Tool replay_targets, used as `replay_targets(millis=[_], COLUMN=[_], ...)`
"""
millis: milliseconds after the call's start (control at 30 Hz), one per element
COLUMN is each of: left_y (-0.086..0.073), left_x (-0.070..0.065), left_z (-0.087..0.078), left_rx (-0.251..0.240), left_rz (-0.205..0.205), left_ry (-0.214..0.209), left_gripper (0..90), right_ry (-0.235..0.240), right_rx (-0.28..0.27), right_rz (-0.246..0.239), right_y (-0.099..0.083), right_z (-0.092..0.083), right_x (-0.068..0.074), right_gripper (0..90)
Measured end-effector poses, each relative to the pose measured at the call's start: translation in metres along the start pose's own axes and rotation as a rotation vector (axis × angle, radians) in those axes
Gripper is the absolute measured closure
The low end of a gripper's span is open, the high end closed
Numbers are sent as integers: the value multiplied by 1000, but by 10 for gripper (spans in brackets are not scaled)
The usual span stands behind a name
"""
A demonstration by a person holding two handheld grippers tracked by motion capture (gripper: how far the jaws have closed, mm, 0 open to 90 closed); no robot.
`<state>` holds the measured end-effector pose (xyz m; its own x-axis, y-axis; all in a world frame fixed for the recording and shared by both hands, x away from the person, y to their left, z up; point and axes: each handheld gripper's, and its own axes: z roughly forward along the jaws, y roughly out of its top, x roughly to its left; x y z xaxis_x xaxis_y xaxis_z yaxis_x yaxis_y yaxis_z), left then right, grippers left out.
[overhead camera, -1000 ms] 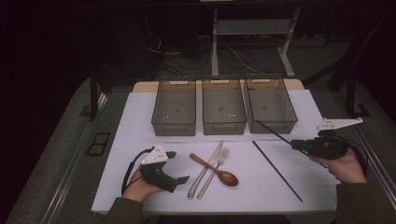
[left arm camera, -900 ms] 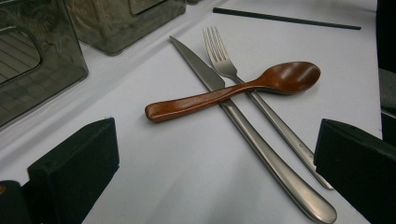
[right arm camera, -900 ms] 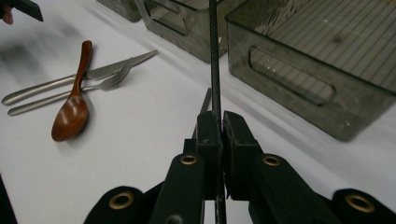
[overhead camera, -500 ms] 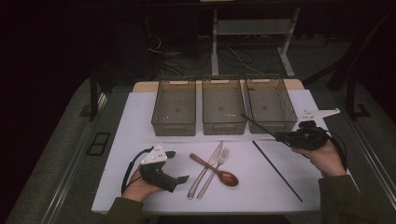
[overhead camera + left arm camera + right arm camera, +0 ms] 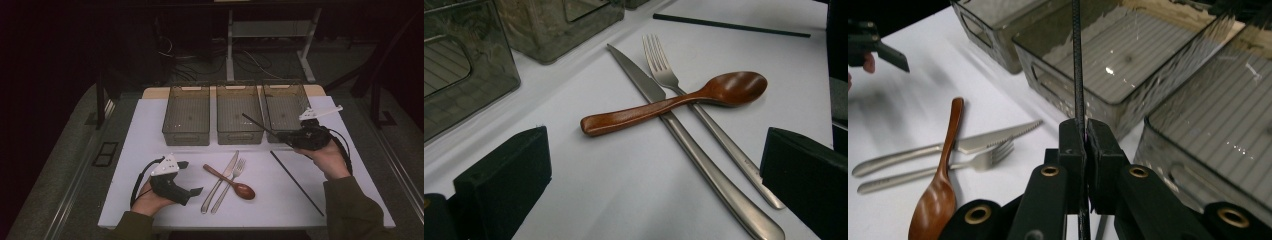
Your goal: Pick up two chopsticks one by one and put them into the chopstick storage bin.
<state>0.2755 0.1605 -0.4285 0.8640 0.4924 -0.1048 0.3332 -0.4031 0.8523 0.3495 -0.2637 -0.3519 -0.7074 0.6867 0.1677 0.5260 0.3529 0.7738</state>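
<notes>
My right gripper (image 5: 285, 136) (image 5: 1085, 136) is shut on a thin black chopstick (image 5: 260, 125) (image 5: 1077, 60). The stick points up and left across the front rim of the middle clear bin (image 5: 239, 135) (image 5: 1083, 100). A second black chopstick (image 5: 297, 183) (image 5: 729, 25) lies on the white mat at the right. A wooden spoon (image 5: 231, 182) (image 5: 674, 102) rests across a steel knife (image 5: 220, 182) (image 5: 704, 170) and fork (image 5: 239, 165) (image 5: 664, 75) mid-table. Just left of them, at the front left of the mat, my left gripper (image 5: 192, 177) (image 5: 651, 165) sits open with nothing between its pads.
Three clear grey bins stand in a row at the back of the mat: left (image 5: 186, 135), middle, right (image 5: 305, 102); I see nothing in them. The white mat (image 5: 140, 150) ends at the table's front edge. Dark floor and cables lie beyond.
My right gripper has carried the chopstick leftward and a little up, from the right edge toward the bins. The left gripper and the cutlery have not moved.
</notes>
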Motion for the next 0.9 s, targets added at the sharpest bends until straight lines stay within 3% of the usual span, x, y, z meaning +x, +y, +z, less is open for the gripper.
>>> replay_targets(millis=[467,900], left_y=[1,1], left_x=[0,-1], left_z=[0,1], left_rx=[-4,-5], left_rz=[10,13], left_ry=[9,12], left_gripper=[0,0], right_ry=[-27,-10], right_rx=[-14,-9], right_rz=[10,21], right_y=[30,54], right_z=[24,56], right_x=[7,18], right_gripper=[862,862])
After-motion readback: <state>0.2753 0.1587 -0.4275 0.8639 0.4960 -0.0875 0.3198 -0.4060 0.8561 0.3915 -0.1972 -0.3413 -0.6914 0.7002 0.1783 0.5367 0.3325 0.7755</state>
